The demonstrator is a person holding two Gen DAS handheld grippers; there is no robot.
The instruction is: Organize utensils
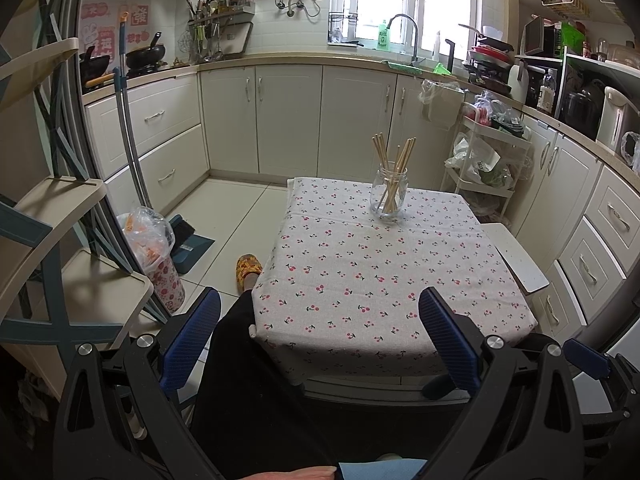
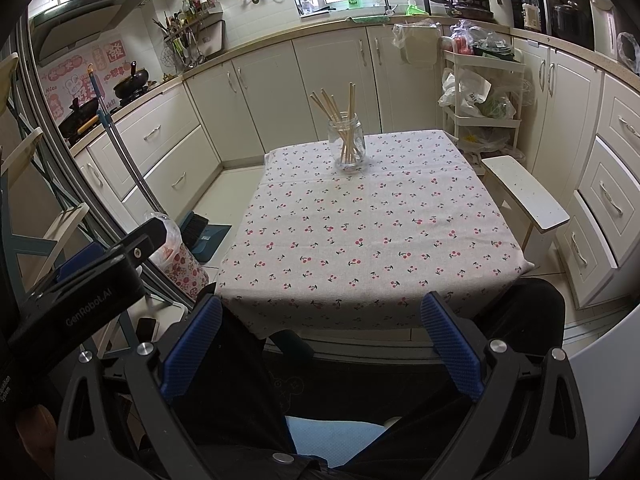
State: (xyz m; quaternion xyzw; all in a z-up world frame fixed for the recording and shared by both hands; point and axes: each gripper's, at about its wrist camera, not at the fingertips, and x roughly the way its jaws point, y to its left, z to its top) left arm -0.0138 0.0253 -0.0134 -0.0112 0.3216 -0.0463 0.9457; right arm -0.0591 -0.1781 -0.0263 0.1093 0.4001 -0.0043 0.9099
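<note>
Counter: cherry-print cloth-covered counter (image 2: 360, 232) is carrying a clear glass jar (image 2: 349, 145).
Handling: thin wooden chopsticks (image 2: 340, 110) are looking light, stiff; take their upper ends.
Hand-held grippers: left hand-held gripper (image 1: 320, 336) and right hand-held gripper (image 2: 322, 336) are hanging released, empty.

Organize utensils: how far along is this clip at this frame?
Looks finished or nearly so: the wooden chopsticks all stand in the clear glass jar on the cherry-print tablecloth. Left tongs and right tongs are open, holding nothing. No loose utensils remain visible.

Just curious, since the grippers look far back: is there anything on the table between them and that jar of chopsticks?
No. In both wrist views only bare cherry-print tablecloth lies between the open grippers and the glass jar of chopsticks.
</note>
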